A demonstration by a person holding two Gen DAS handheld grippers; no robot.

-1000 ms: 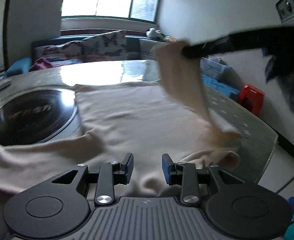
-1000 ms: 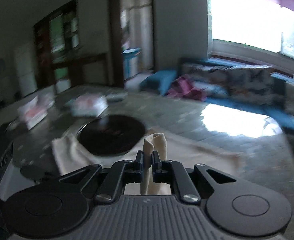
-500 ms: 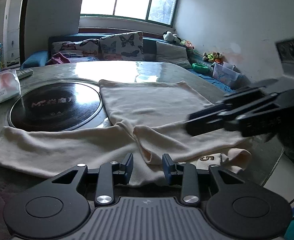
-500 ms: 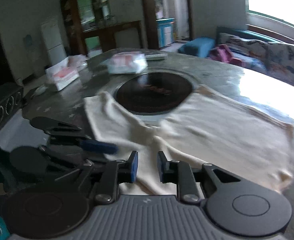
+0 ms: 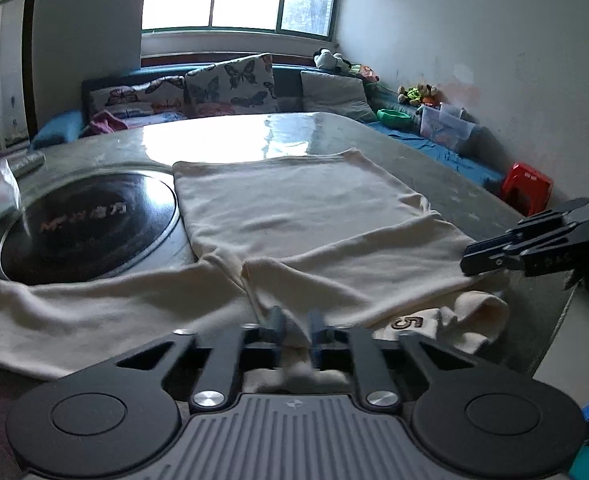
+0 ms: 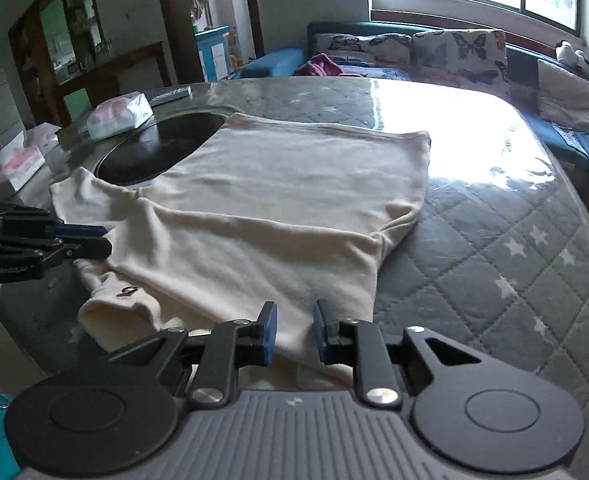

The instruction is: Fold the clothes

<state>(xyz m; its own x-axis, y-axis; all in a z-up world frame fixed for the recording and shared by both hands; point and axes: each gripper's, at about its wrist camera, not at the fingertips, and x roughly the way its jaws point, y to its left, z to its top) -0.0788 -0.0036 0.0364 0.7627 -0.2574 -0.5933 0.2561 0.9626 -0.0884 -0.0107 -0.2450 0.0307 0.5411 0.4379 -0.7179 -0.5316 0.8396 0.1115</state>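
A cream long-sleeved shirt (image 5: 294,216) lies flat on the quilted table, its right sleeve folded across the body; it also shows in the right wrist view (image 6: 278,200). A small dark mark sits on the cuff (image 5: 408,322). My left gripper (image 5: 294,330) is at the shirt's near edge, its jaws narrowed around a fold of cream cloth. My right gripper (image 6: 293,334) is open and empty, low over the shirt's near edge. The right gripper also shows at the right of the left wrist view (image 5: 534,244), and the left gripper at the left of the right wrist view (image 6: 42,240).
A round black hotplate (image 5: 90,220) is set in the table under the shirt's left side. Tissue packs (image 6: 120,116) lie beyond it. The grey quilted table cover (image 6: 514,248) extends right of the shirt. A sofa with butterfly cushions (image 5: 230,84) stands behind the table.
The right gripper laid the lifted sleeve across the shirt, let go and drew back to the shirt's edge. The left gripper moved forward and its jaws narrowed on cloth at the near edge.
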